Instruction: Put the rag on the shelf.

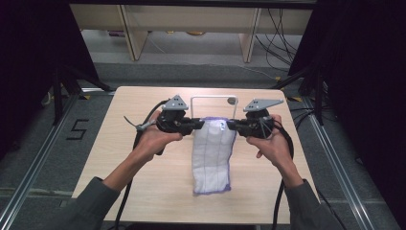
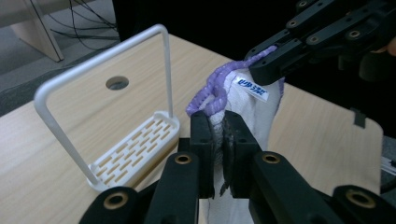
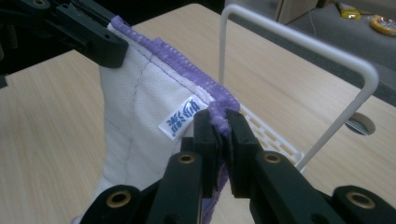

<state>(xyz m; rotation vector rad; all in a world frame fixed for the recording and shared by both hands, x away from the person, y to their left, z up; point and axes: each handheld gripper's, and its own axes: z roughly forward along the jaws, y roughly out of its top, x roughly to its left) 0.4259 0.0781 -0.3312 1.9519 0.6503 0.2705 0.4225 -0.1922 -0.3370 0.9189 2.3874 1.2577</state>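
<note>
Cloth [image 1: 212, 153] is hanging at frame centre, both hand-held grippers [image 1: 197, 125] [image 1: 231, 125] clamping its top corners. Rack [image 1: 213, 98] is standing behind. Risk: a thin hem bite may be slipping free.

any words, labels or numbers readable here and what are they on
"5": a dark mark on the grey floor left of the table, seen in the high view.
White tag sewn at the purple-edged top hem of the white cloth: blue printed characters, too small and blurred to read in either gripper view.
No other readable text; the white rack carries none.
</note>
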